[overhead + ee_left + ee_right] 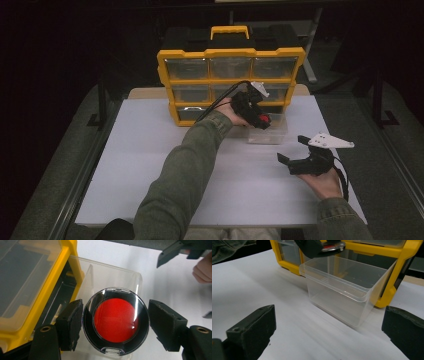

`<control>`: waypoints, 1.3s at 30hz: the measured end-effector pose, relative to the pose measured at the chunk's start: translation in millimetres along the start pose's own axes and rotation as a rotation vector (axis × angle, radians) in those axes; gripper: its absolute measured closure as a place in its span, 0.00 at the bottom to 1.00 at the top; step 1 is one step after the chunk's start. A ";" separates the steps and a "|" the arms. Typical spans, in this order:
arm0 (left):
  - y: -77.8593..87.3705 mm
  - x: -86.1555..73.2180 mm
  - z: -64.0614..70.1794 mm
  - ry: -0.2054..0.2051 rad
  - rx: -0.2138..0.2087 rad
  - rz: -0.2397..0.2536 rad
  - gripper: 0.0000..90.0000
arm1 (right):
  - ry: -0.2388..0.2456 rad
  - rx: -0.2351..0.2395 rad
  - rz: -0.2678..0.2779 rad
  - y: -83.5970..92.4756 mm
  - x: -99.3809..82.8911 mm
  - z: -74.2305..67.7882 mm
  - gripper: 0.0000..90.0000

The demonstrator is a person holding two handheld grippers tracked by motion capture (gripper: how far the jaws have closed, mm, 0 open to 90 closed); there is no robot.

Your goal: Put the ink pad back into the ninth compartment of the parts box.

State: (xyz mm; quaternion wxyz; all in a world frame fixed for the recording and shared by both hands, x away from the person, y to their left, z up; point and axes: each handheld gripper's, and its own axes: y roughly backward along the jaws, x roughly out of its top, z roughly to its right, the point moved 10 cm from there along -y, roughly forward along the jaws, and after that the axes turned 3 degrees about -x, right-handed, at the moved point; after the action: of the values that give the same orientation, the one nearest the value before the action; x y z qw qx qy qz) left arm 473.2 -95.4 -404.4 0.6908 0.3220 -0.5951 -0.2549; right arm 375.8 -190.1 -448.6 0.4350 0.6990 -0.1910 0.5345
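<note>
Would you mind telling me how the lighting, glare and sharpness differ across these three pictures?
High view: dim, black surroundings, only the white table lit; yellow organizer readable. Left gripper view: bright and sharp, with curved glare streaks on the clear lid of the round red case in the left gripper. Right gripper view: the clear bin is fairly crisp, while the near jaws are soft.

You have bare counter [150, 165] across the lower left; the yellow drawer cabinet [231, 54] and the clear bin [272, 134] block the upper middle.
</note>
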 end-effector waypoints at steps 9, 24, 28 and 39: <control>-13.3 10.1 -0.6 -0.025 0.018 -0.007 0.33 | 0.004 0.001 -0.001 0.3 -0.1 -0.4 0.00; -14.0 6.0 -4.5 -0.025 0.013 -0.047 0.33 | -0.001 -0.001 -0.003 0.2 -1.1 1.5 0.00; -6.8 9.1 -3.5 -0.029 0.047 -0.037 0.27 | -0.002 -0.006 -0.008 -0.6 -1.8 2.7 0.00; 12.4 12.9 15.4 -0.073 0.058 -0.011 0.00 | -0.003 -0.007 -0.009 -0.3 -2.7 3.2 0.00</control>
State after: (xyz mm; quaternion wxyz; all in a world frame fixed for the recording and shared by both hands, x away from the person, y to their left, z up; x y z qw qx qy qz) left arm 459.7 -98.8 -385.4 0.6575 0.3356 -0.6252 -0.2533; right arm 376.9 -193.1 -451.3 0.4396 0.6990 -0.1905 0.5309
